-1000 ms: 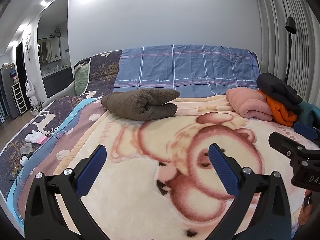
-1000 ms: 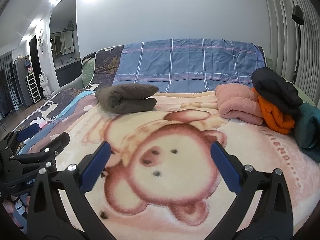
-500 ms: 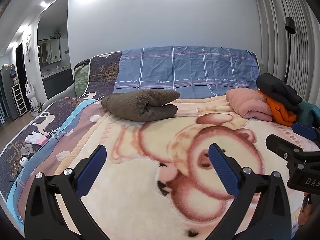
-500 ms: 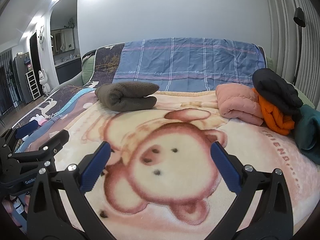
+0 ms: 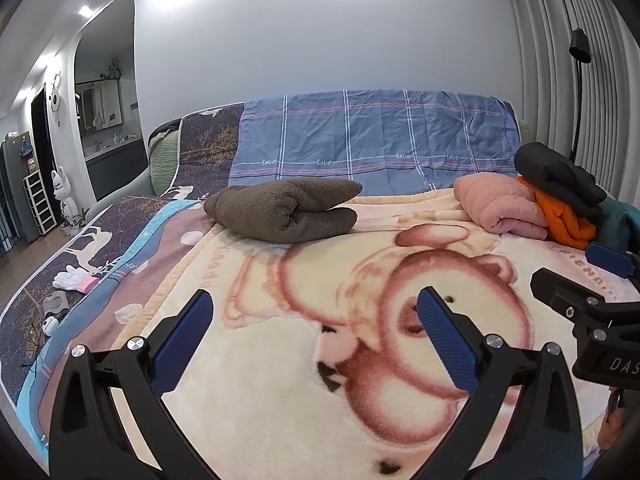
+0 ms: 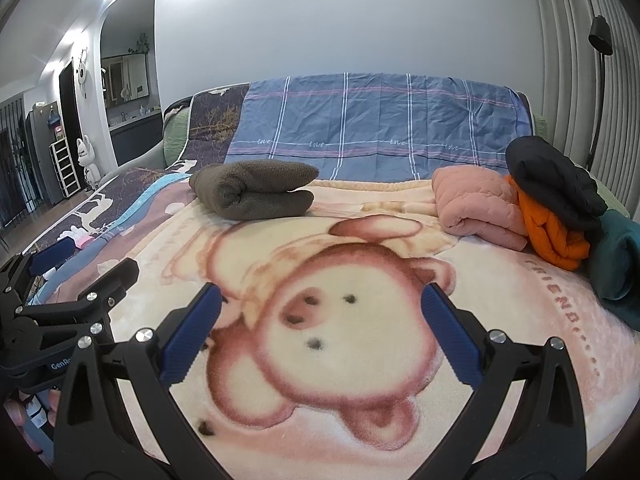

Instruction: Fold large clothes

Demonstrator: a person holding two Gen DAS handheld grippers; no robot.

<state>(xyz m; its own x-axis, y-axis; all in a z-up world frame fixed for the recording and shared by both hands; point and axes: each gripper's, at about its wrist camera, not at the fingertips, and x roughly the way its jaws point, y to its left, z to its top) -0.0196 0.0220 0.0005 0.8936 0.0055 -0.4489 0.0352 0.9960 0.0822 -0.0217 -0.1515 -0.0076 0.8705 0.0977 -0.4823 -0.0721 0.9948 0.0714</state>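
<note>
A folded brown fleece garment [image 5: 286, 211] [image 6: 256, 194] lies at the far left of the bear-print blanket [image 5: 320, 380] [image 6: 500, 320]. At the far right is a heap of clothes: a pink quilted one [image 5: 500, 208] [image 6: 476, 208], an orange one [image 5: 560, 220] [image 6: 552, 236], a black one [image 5: 560, 176] [image 6: 552, 180] on top and a teal one [image 5: 620, 220] [image 6: 616, 264]. My left gripper [image 5: 314, 330] [image 6: 76, 276] is open and empty above the blanket's near part. My right gripper [image 6: 320, 328] [image 5: 580, 276] is open and empty beside it.
A blue plaid sheet [image 5: 372, 144] covers the headboard end. White gloves [image 5: 74, 280] and small items lie on the dark bedspread at the left edge. A floor lamp [image 5: 580, 48] stands at the right by the ribbed wall. A doorway and shelves are at far left.
Both views have drifted slightly; the grippers stay open and empty above the blanket. The clothes have not moved.
</note>
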